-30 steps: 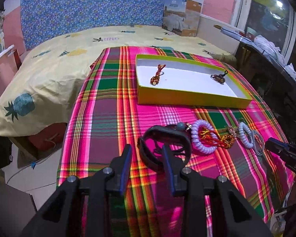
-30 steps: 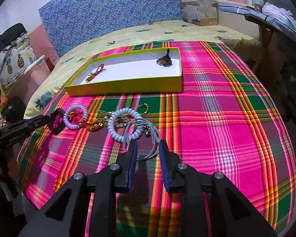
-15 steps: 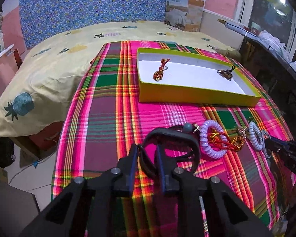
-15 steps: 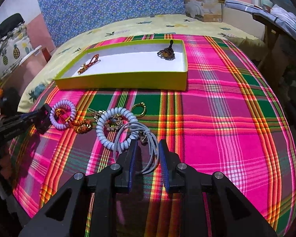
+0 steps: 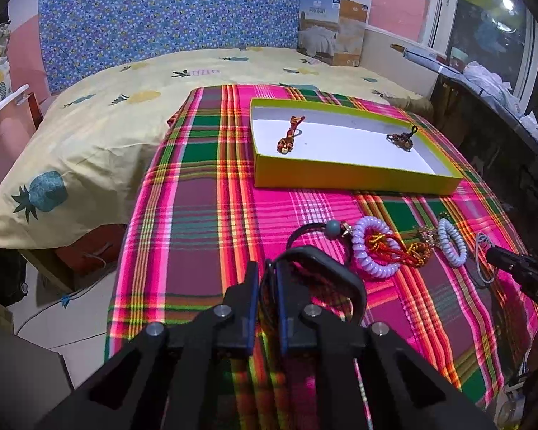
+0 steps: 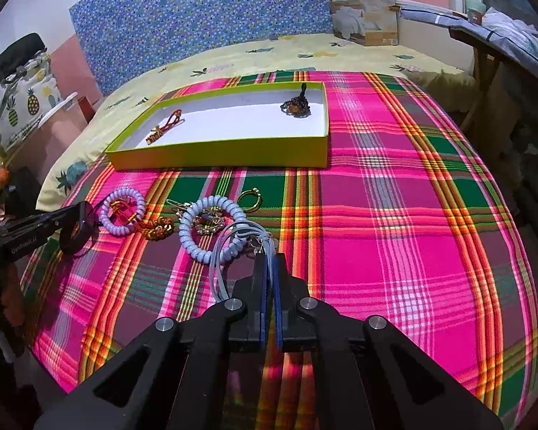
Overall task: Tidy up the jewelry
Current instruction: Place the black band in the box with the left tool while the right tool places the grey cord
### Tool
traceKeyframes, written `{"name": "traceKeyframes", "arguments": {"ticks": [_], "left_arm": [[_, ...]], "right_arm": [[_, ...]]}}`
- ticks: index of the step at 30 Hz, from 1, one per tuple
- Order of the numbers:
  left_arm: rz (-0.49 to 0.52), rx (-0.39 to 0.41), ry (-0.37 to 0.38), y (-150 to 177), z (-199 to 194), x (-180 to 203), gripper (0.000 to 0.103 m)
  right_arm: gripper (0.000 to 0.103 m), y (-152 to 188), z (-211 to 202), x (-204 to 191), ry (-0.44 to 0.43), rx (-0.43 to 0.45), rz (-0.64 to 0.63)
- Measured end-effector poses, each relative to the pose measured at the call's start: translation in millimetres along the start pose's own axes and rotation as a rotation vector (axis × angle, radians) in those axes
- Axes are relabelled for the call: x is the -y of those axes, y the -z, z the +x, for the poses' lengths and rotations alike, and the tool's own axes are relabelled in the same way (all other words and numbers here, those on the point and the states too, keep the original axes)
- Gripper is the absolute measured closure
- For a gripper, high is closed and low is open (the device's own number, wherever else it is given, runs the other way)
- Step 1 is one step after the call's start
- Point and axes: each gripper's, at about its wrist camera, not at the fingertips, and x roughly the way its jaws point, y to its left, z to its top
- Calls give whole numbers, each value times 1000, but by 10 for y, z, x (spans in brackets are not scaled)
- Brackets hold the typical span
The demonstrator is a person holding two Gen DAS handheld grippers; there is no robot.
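Observation:
A shallow yellow-green tray [image 5: 340, 179] [image 6: 215, 159] on the plaid cloth holds a red-and-gold charm [image 5: 290, 136] and a dark beaded charm [image 6: 296, 107]. In front of it lie a lilac coil bracelet [image 5: 373, 247], a pale blue coil bracelet [image 6: 197, 236] and a gold ring [image 6: 250, 199]. My left gripper [image 5: 267, 268] is closing, its pads pinching one side of a black bracelet [image 5: 340, 261]. The right gripper [image 6: 269, 261] is shut on the knotted end of a grey cord loop [image 6: 229, 247].
The pink plaid cloth [image 6: 394, 215] covers a table beside a bed with a pineapple sheet [image 5: 107, 125]. A cardboard box [image 5: 333, 32] leans at the back wall. A dark desk [image 5: 484, 114] with clothes stands right; bare floor [image 5: 53, 308] lies left.
Both pairs of jaws have closed from partly open: the left around the black bracelet's band, the right onto the grey cord. Neither hand has shifted much.

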Motion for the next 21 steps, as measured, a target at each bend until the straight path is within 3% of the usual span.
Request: {"name": "traceKeyframes", "arguments": {"ticks": [11, 21], "left_arm": [[-3, 45, 24, -38, -288, 43, 93], [24, 65, 46, -232, -286, 165, 94]], "right_arm": [[100, -49, -267, -82, -11, 60, -6], [100, -199, -279, -134, -29, 89, -16]]}}
